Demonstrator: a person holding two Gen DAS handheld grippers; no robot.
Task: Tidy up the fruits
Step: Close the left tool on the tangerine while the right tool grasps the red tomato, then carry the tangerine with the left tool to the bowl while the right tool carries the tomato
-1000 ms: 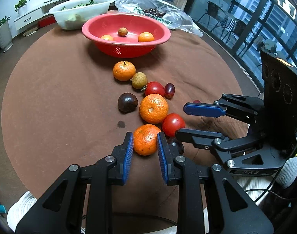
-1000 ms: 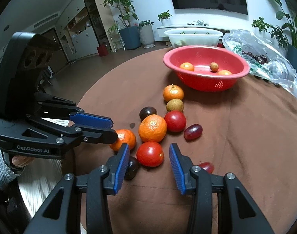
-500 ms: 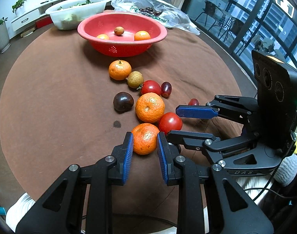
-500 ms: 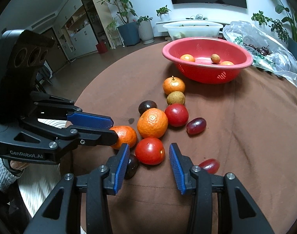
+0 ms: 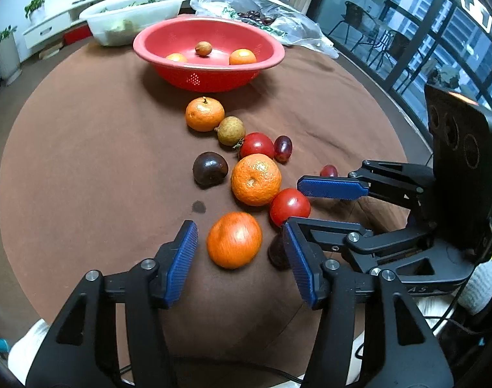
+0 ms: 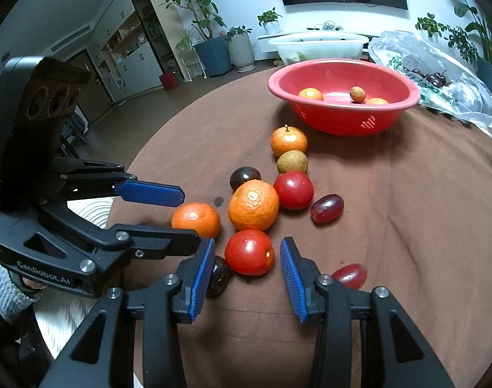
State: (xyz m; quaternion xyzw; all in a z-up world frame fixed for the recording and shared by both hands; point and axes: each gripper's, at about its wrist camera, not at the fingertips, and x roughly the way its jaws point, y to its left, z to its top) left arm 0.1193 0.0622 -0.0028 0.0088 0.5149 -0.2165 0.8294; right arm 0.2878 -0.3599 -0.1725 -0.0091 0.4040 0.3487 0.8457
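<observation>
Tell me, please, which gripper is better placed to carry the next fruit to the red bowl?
Left, probably: the left gripper, jaws opening, brackets an orange. The right gripper similarly brackets a tomato, so it's close.

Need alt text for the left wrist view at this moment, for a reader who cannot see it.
The left gripper, its jaws opening, straddles an orange mandarin on a brown tablecloth without touching it. To its right the right gripper brackets a red tomato. More fruit trails toward a red bowl holding three small fruits.
</observation>
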